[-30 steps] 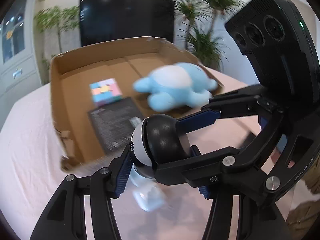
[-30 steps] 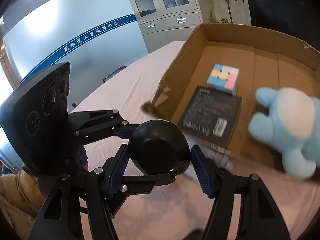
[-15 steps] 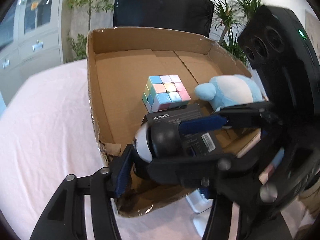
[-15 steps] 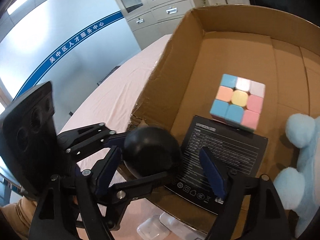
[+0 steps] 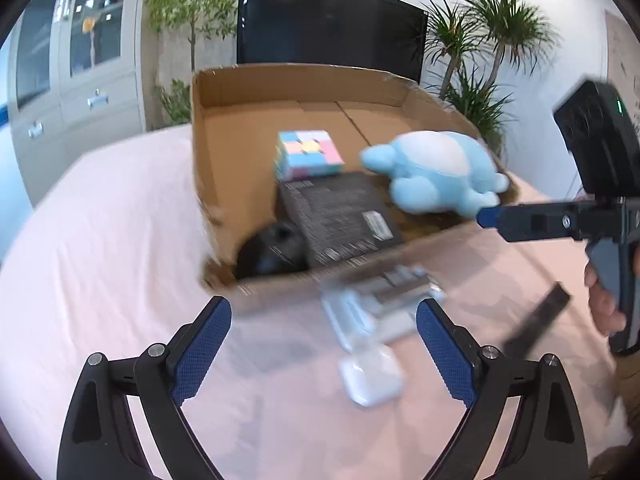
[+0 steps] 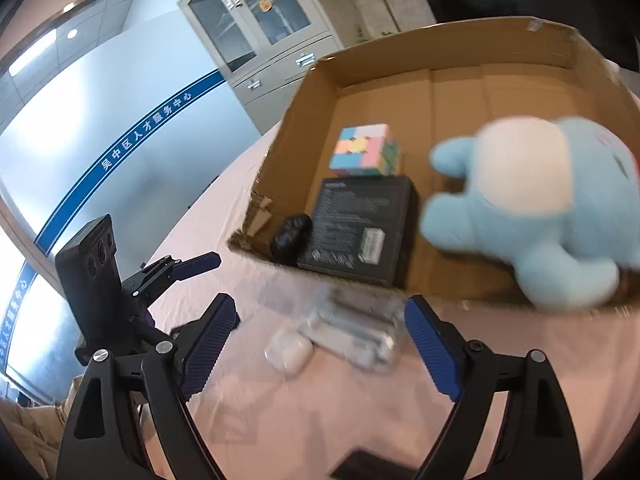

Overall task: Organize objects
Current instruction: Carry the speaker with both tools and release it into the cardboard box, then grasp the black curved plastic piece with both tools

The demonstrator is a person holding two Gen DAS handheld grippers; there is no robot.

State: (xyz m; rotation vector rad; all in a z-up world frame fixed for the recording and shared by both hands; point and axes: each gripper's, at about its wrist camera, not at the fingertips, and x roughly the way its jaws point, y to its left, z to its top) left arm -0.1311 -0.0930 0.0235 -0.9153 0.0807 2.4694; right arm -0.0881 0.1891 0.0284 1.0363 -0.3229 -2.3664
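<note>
One cardboard box (image 5: 224,128) stands on the surface (image 5: 100,240), and four things lie in it: one pastel puzzle cube (image 5: 308,154), one flat black carton (image 5: 340,220), one blue plush toy (image 5: 436,172) and one round black object (image 5: 272,254) in the near left corner. On the surface near the box lie one white earbud case (image 5: 372,376), one clear blister pack (image 5: 380,300), blurred, and one flat black item (image 5: 536,326) at the right. Two tongs show, one left (image 5: 322,350), one right (image 6: 320,344).

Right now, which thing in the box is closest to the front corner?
The black round object, tucked in the cardboard box's near-left corner beside the black package.
</note>
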